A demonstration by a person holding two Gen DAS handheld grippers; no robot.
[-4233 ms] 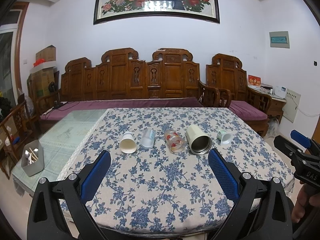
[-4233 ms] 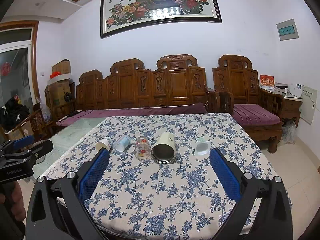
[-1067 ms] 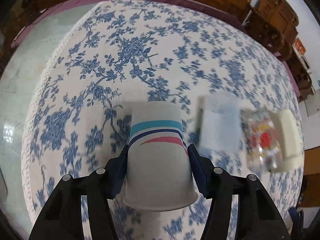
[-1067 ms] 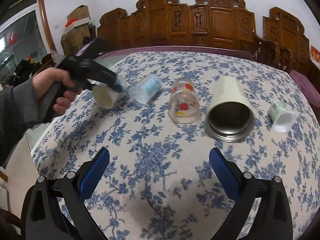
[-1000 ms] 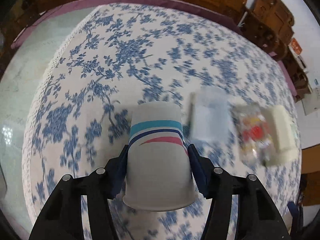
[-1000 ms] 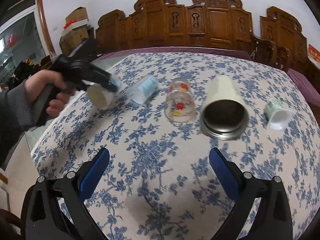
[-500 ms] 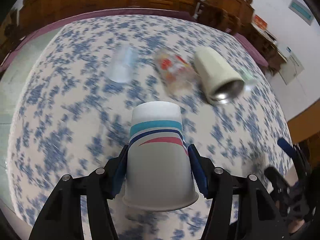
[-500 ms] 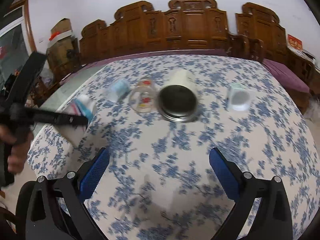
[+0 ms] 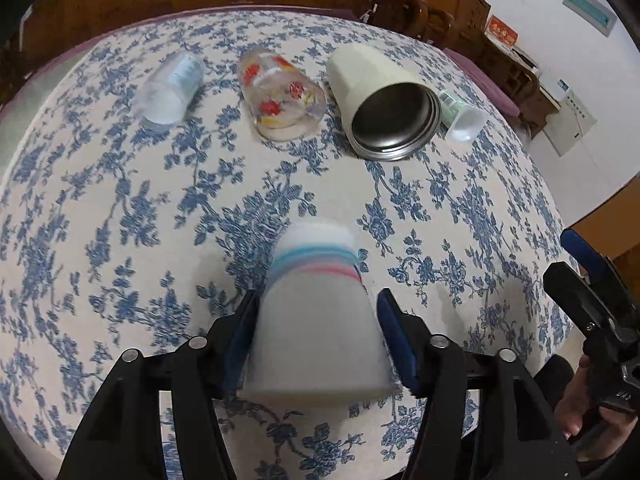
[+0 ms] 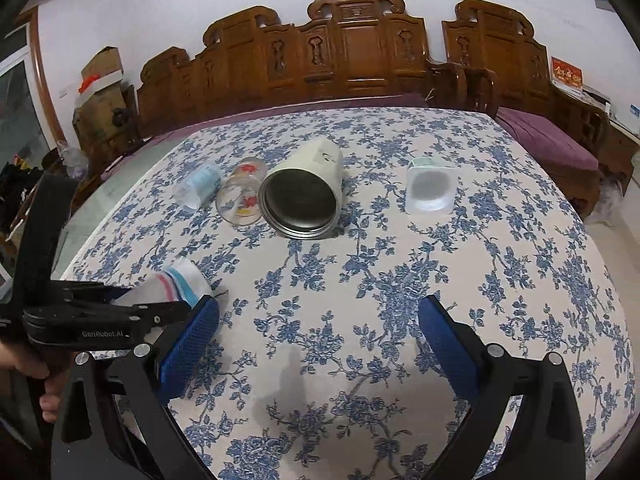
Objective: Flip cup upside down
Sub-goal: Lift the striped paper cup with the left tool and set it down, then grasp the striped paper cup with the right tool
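Note:
My left gripper (image 9: 316,320) is shut on a white paper cup (image 9: 316,320) with blue and red stripes, its base pointing away from me over the near middle of the table; the cup looks motion-blurred. In the right wrist view the same cup (image 10: 180,284) shows tilted in the left gripper (image 10: 120,316) just above the cloth at the near left. My right gripper (image 10: 320,344) is open and empty over the table's near side.
Lying on their sides on the floral tablecloth (image 9: 120,200) are a clear plastic cup (image 9: 170,88), a flowered glass (image 9: 280,96), a cream steel tumbler (image 9: 384,100) and a small green-white cup (image 9: 460,116). Carved wooden benches (image 10: 340,52) stand behind.
My left gripper has carried the paper cup from the row toward the table's near side, swinging right and lower. The cup now looks blurred between the fingers. The right gripper stayed open.

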